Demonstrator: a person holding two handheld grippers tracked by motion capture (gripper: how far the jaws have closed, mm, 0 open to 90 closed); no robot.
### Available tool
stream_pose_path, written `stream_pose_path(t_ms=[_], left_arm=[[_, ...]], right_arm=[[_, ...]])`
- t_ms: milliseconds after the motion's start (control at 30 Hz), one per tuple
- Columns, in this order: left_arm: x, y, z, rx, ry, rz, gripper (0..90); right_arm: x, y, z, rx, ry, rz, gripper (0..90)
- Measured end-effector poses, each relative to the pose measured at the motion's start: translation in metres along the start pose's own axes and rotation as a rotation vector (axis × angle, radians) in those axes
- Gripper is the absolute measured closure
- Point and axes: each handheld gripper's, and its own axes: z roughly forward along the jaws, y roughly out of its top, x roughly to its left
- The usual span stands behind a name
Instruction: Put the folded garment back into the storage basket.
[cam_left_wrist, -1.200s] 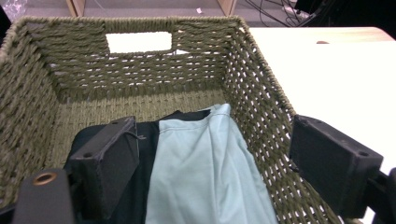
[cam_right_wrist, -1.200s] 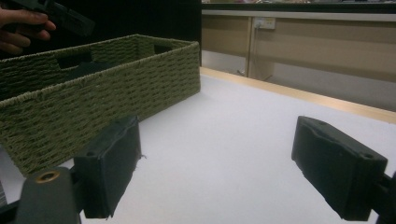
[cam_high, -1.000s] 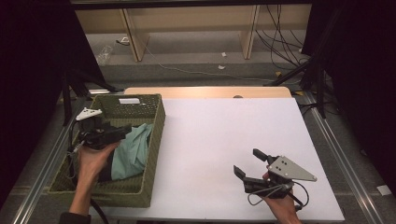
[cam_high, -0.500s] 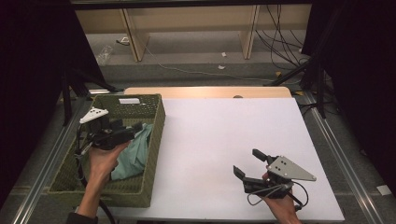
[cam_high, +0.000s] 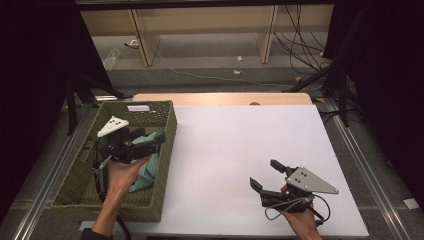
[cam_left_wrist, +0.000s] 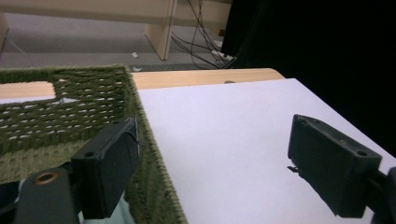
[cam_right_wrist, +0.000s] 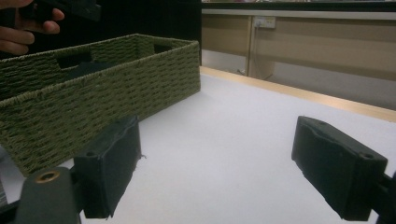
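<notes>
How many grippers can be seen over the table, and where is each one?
2. The left gripper hangs over the green basket, above a teal cloth. The right gripper is over the white table, near its front right corner. Both are open.

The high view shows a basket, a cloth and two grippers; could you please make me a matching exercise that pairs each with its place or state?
Things:
1. woven green basket
2. teal cloth
3. left gripper
4. right gripper

Places or states:
A. open, low over the bare white table
B. lying inside the basket
C. open, above the basket's right wall
D. standing at the table's left edge

Pairs: 1-D, 2-B, 3-C, 4-A
</notes>
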Motion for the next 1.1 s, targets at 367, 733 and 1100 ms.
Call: stream_pose_path(t_ms=[367,733,1100], left_arm=[[-0.025,-0.01,0.01,-0.065,-0.144,0.018,16.1],[-0.041,-0.016,0.015,-0.083,-0.217,0.061,16.0],[-0.058,-0.023,0.02,-0.094,-0.256,0.128,16.4]], right_arm=[[0.0,0.0,0.0,-0.004,0.003,-0.002,16.5],[0.0,0.0,0.0,-0.003,0.003,-0.002,16.5],[0.0,0.0,0.0,-0.004,0.003,-0.003,16.5]])
